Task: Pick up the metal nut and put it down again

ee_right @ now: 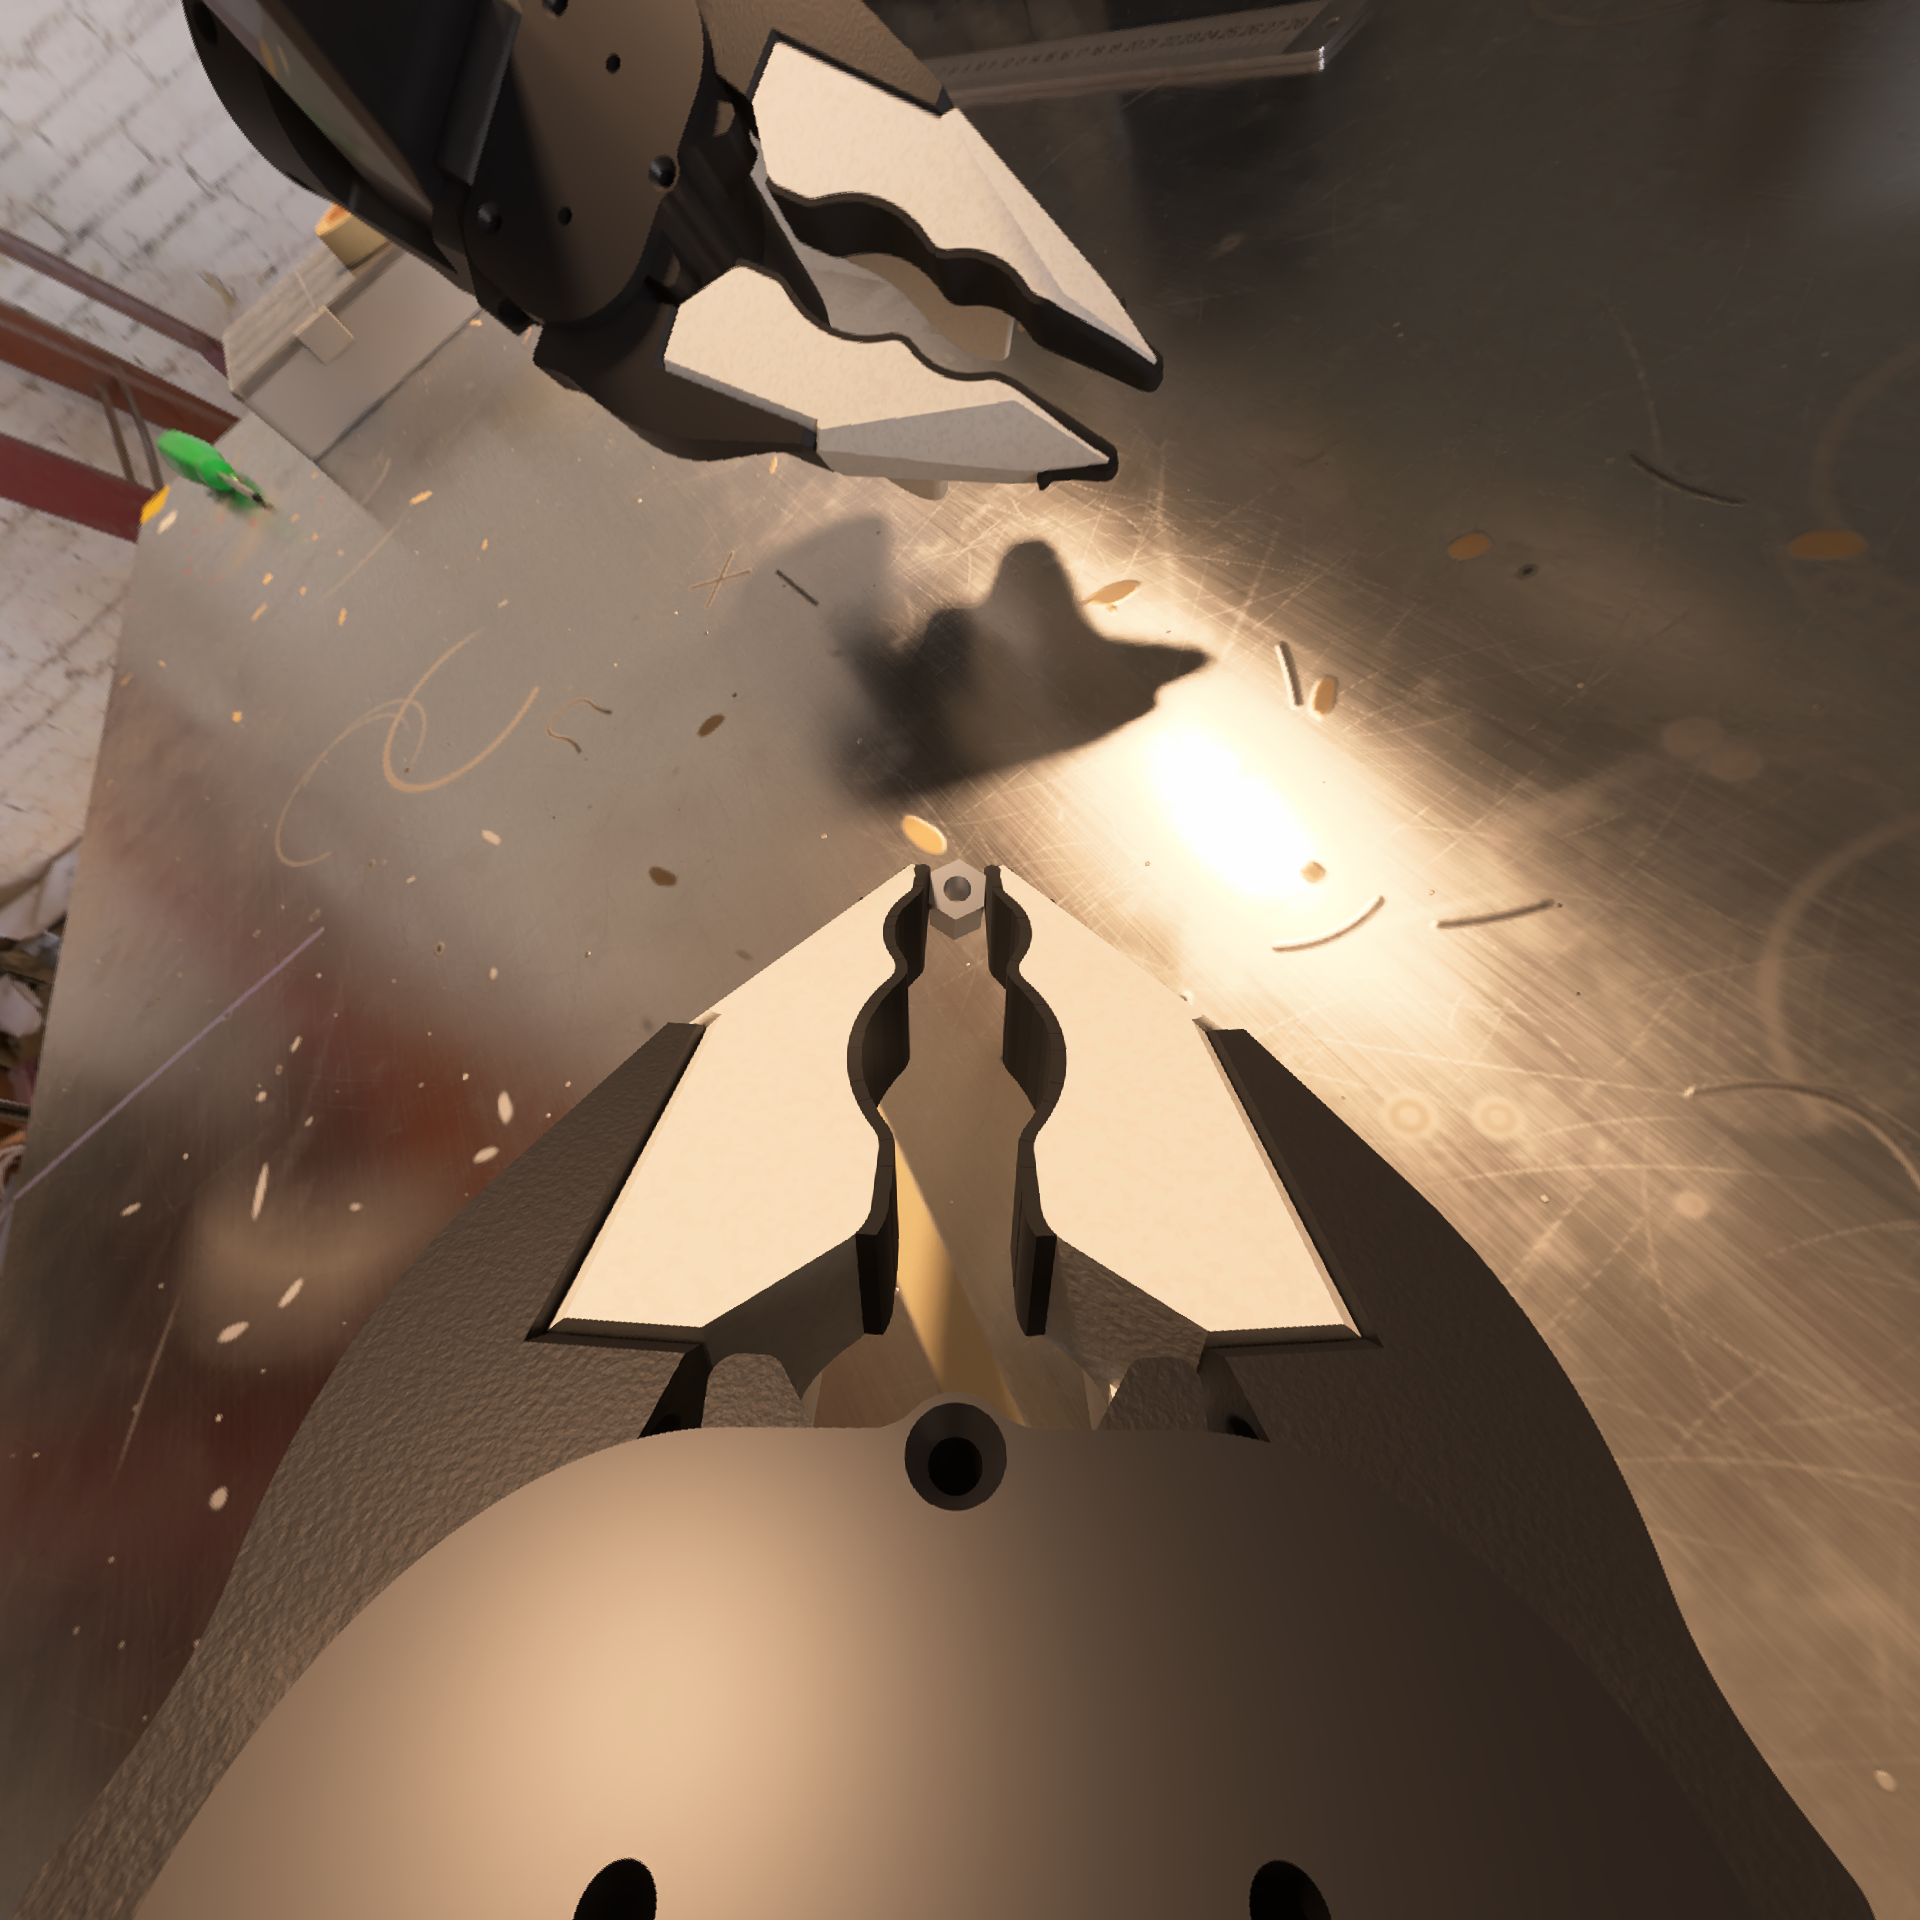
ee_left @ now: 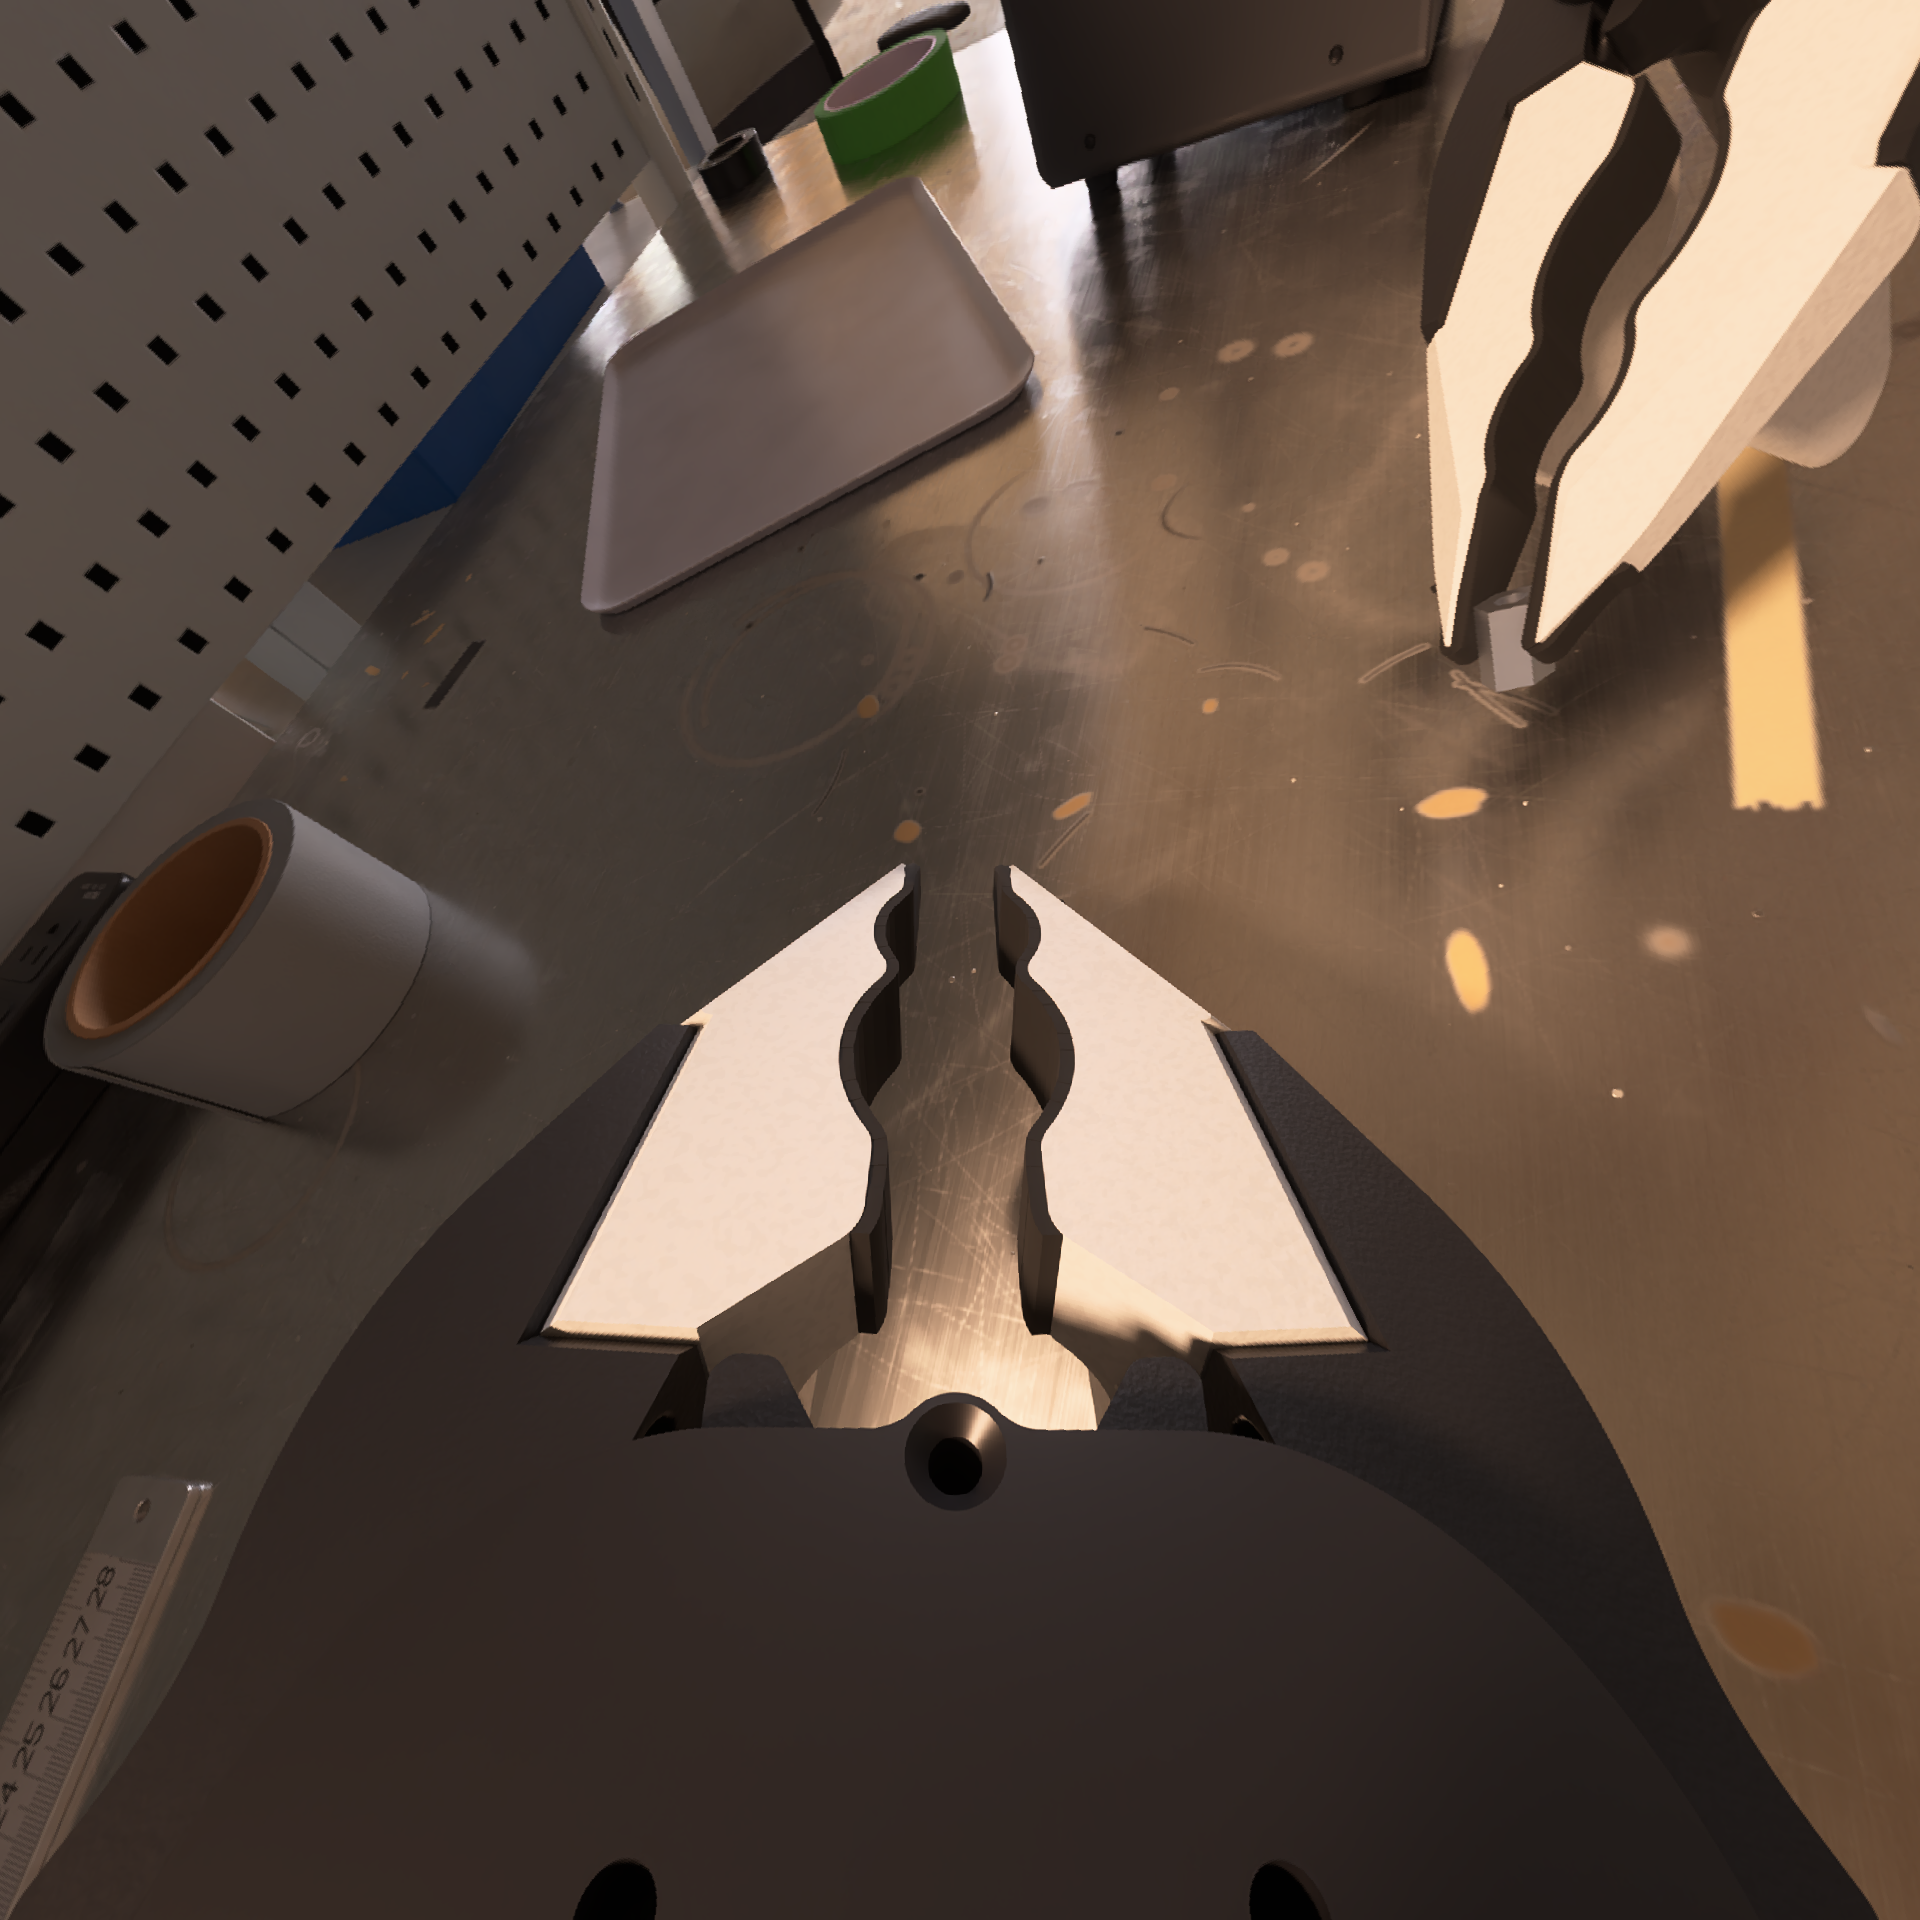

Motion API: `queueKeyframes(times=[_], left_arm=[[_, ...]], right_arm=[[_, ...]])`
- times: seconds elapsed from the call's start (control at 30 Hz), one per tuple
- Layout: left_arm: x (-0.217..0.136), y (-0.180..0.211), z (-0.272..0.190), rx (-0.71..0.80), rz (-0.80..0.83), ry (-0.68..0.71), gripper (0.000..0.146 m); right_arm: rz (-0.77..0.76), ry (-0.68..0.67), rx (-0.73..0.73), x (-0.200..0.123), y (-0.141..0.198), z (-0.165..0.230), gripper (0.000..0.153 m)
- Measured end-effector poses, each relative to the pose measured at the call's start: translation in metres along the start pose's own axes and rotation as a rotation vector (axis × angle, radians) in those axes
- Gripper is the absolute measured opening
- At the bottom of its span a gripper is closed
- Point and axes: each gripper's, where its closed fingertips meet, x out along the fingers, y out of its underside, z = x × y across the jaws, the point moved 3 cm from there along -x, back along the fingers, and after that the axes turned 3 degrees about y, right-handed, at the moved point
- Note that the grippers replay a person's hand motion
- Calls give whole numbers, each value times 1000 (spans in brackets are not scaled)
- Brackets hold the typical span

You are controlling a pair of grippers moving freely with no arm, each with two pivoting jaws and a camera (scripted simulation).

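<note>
Flanking metal nut, right gripper, tray apart

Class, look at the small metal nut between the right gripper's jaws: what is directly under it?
The metal nut sits between the tips of the right gripper, with the scratched metal tabletop beneath. Whether it rests on the surface or is slightly lifted cannot be told; the jaws cover its sides.

Nut on the table, between the fingertips of the right gripper. In the left wrist view: left gripper near centre, tape roll to its left beside the pegboard, tray ahead, right gripper ahead right, ruler at lower left.
</note>
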Motion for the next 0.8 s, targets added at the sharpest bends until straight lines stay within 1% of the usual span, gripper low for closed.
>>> queueKeyframes(times=[0.17,0.23,0.3,0.4,0.53,0.8], left_arm=[[-3,-10,-9,30,-44,41,16],[-5,-16,-17,53,-72,81,20],[-5,-19,-24,85,-82,114,23],[-6,-24,-33,124,-95,139,27],[-6,-30,-36,161,-101,115,30],[-10,-45,-42,198,-160,70,32]], right_arm=[[-26,7,22,-2,-1,2,10],[-52,15,31,-4,-3,1,10],[-98,0,71,-7,-7,1,10],[-194,-66,184,-13,-16,-2,10],[-329,-194,344,-21,-29,-4,10],[-397,-303,455,-17,-39,2,10]])
